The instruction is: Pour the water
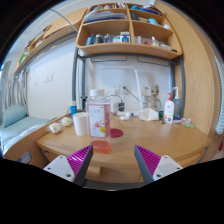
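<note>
A clear plastic jug [98, 117] with a red-and-white label and a white cap stands on the wooden desk [150, 140], beyond my fingers and slightly left. A white cup [81, 124] stands just left of the jug. A small pink dish [102, 146] lies on the desk just ahead of my left finger. A flat pink lid [116, 132] lies right of the jug. My gripper [111, 163] is open and empty, its magenta pads [148, 159] wide apart above the near desk edge.
A white bottle with a red top [169, 110] stands at the desk's right. A roll [55, 127] and small items lie at the left. Shelves [127, 30] with clutter hang above the desk. A bed [14, 118] is at the far left.
</note>
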`<state>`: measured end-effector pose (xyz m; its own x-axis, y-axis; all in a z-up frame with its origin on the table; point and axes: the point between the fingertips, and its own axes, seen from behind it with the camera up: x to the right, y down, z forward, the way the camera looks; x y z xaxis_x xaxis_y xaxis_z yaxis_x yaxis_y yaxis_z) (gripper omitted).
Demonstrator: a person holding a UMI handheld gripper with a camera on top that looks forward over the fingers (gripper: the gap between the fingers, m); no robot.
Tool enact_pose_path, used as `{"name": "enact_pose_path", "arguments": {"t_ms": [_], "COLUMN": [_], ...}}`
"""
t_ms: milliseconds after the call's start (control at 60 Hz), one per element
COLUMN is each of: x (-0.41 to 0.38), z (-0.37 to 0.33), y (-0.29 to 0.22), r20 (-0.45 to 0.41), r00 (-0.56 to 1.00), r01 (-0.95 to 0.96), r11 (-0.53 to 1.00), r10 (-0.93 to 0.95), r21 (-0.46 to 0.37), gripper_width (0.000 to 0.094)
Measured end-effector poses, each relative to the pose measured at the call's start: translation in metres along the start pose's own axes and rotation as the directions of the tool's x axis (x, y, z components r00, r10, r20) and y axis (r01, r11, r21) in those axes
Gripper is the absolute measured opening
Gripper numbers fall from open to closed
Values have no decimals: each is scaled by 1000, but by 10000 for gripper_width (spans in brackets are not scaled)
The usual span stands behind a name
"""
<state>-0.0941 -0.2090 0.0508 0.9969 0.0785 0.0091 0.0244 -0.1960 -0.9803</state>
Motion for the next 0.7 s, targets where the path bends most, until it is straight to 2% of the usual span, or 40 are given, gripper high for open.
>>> {"name": "enact_pose_path", "arguments": {"t_ms": [183, 383, 500, 567, 650, 700], "x": [-56, -47, -46, -42, -36, -35], "z": [29, 62, 83, 92, 102, 106], "y": [-14, -50, -58, -60, -56, -57], "r20": [46, -73, -73, -72, -104, -102], "r00": [999, 997, 997, 997, 994, 995], "r01": [-2, 36, 28, 17, 35, 24], "r11": [999, 993, 994, 995, 995, 995], "r10": [0, -28, -20, -9, -25, -13], "r21": [41, 113, 109, 101, 95, 101], "gripper_width": [866, 865, 854, 790, 637, 621]}}
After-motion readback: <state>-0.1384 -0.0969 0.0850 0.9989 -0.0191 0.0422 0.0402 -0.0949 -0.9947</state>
